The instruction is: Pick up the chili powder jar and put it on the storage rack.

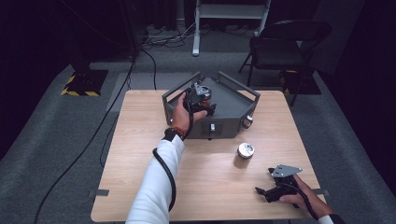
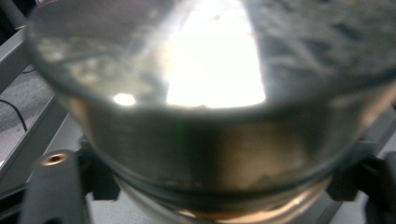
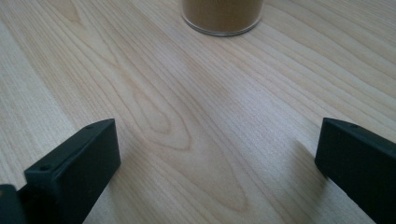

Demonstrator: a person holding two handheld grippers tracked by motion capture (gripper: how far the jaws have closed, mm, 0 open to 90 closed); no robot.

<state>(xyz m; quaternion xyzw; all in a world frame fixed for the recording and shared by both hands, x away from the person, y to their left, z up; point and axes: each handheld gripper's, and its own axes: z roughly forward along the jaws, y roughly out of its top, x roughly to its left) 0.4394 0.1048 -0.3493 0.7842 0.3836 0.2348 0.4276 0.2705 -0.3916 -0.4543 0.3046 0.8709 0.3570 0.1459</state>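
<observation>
Glass jar (image 2: 205,107) sits clamped between the jaws of the left gripper (image 1: 201,100) over the grey tray (image 1: 233,100); the right gripper (image 1: 273,186) rests spread apart on the table (image 1: 140,154).

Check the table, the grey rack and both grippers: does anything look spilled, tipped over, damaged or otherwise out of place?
Nothing stands out. The jar stands upright on the table, lid on, nothing spilled. The grey rack sits level at the far edge. The left gripper holds a second jar over the rack; the right gripper rests open.
</observation>
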